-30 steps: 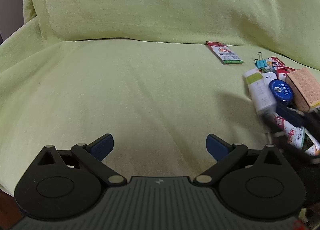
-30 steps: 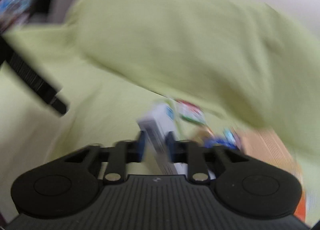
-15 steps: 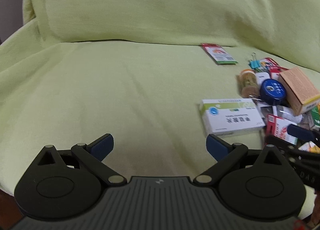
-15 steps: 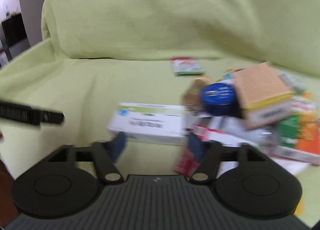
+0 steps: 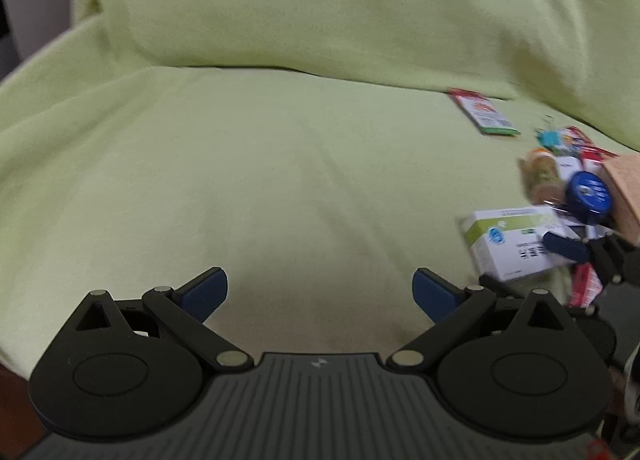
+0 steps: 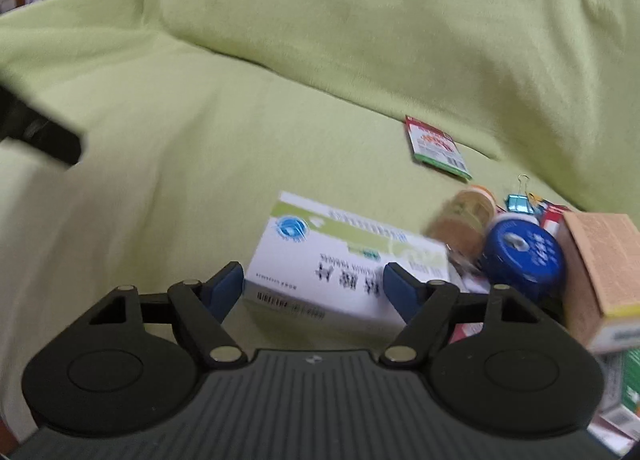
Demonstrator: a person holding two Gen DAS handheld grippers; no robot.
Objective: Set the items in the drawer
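Both tools share one build. The left gripper [image 5: 320, 292] has a dark grey ribbed body at 6 o'clock bearing a small white emblem, flanked by two black rounded housings with circular recesses. Black linkage arms with pale metal pivot pins run up to blue pads [image 5: 204, 292]. The right gripper [image 6: 314, 288] looks identical: ribbed grey centre, black discs, triangular cut-outs at 9 and 3 o'clock, blue fingertips [image 6: 226, 288].

Soft, even indoor light is falling on the cover [image 5: 280, 180], with no glare showing. Motion blur is smearing the items at three o'clock in both views. Fisheye bending is curving and darkening the corners.
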